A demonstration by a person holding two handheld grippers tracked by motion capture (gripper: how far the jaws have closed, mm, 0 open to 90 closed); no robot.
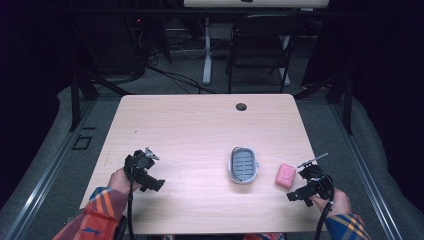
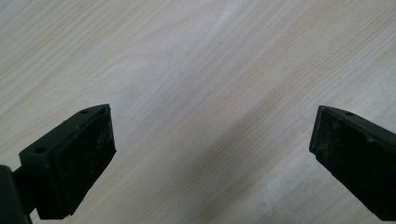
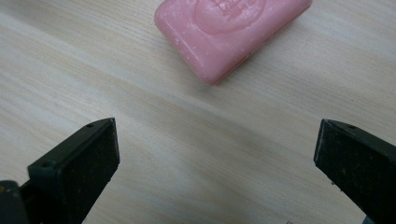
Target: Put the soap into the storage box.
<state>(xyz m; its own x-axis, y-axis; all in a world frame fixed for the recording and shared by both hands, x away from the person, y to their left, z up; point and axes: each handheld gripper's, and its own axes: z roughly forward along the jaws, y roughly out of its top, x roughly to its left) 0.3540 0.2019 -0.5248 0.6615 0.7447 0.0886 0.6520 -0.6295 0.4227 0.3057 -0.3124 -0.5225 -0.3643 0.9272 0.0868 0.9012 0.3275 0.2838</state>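
A pink bar of soap (image 3: 231,35) is seen in the right gripper view just ahead of the right gripper (image 3: 217,154), whose jaws are spread wide with bare table (image 3: 196,154) between them and nothing held. In that close view a raised oval stamp with lettering can be made out on the top of the soap, but the letters are too blurred to be read; from the high view the soap (image 1: 285,175) appears as a small pink block with no detail. The high view alone gives the wider layout: the right gripper (image 1: 306,186) lies just beside the soap, and a grey soap dish (image 1: 243,165) with a slotted insert sits beyond the soap, between the two grippers. The left gripper (image 1: 144,171) is held well apart from both. In the left gripper view its jaws are shown wide apart over plain wood grain (image 2: 205,93).
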